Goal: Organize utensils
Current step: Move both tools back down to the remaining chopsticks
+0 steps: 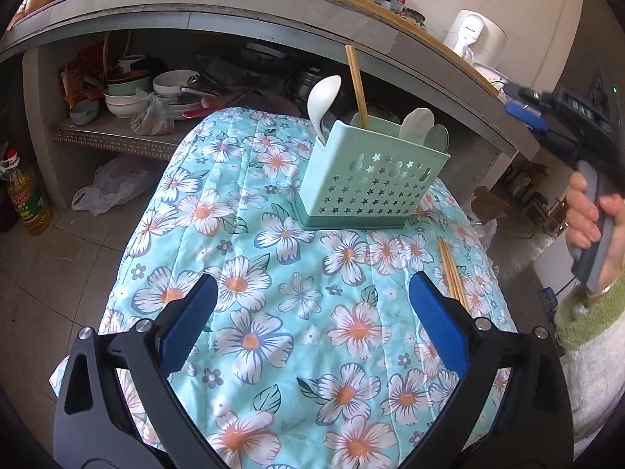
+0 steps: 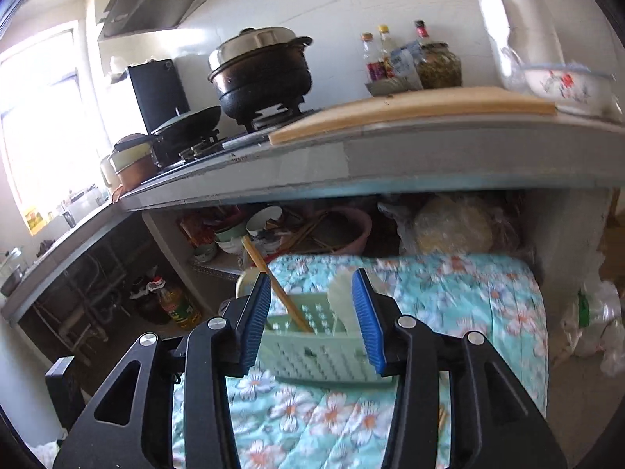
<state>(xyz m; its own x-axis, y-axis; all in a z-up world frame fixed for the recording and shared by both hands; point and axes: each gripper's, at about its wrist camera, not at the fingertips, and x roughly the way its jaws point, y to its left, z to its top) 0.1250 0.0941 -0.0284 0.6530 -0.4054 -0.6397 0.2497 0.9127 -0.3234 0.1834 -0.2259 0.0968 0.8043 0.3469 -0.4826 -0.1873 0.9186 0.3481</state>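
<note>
Two grippers are working over a flowered cloth [image 1: 273, 273]. We are holding the left gripper [image 1: 312, 293] with its jaws spread wide and nothing between them, only the cloth showing below. Ahead of its tips, a green holder [image 1: 367, 179] with star-shaped holes is standing upright on the cloth. A white spoon [image 1: 322, 101] is leaning out of the holder's left end, a pair of chopsticks [image 1: 357, 86] is rising from its middle, and two more spoon handles [image 1: 425, 127] are showing at its right end. Another pair of chopsticks [image 1: 451, 273] is lying flat on the cloth, just beside the left gripper's right finger.

We are holding the right gripper [image 2: 312, 320] partly open, its blue pads [image 2: 258, 320] apart and pressing on nothing. From its own camera the holder [image 2: 324, 355] is sitting just beyond the tips, framed between the two fingers, with a chopstick [image 2: 273, 285] slanting up near the left pad and a white spoon [image 2: 341, 301] near the right one. Seen from the left gripper, the right hand [image 1: 590, 226] is gripping the tool's handle off to the right of the holder.
</note>
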